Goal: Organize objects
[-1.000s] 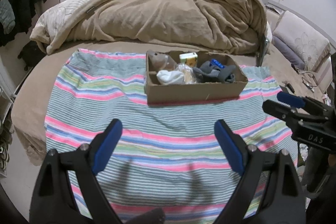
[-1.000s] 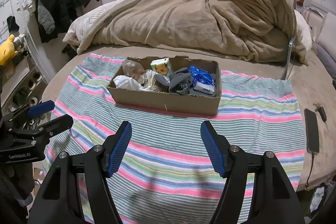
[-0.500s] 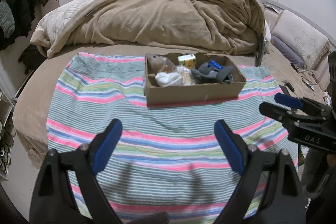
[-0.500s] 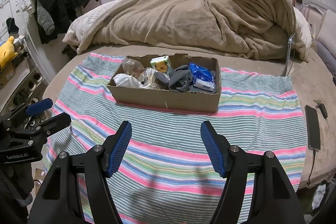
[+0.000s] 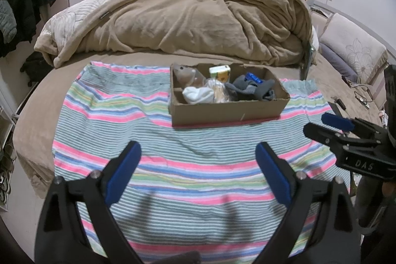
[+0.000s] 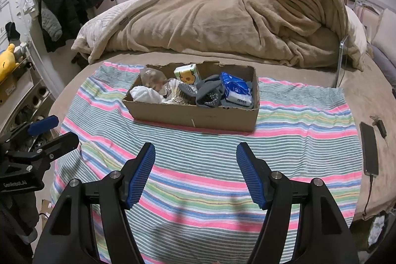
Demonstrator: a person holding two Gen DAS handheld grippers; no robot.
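While tilted downward, left gripper (image 5: 198, 152) just widened, empty

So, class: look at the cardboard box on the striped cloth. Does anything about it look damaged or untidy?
Yes. The cardboard box has a torn, ragged back rim. Inside, the socks, tissue packs and white cloth lie jumbled in a heap, unsorted.

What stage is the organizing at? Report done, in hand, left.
Done: nothing visibly sorted; the white sock, grey socks, blue tissue pack and green tissue pack sit jumbled in the cardboard box.
In hand: nothing; the left gripper, jaws just widened, and right gripper are open, empty.
Left: everything.
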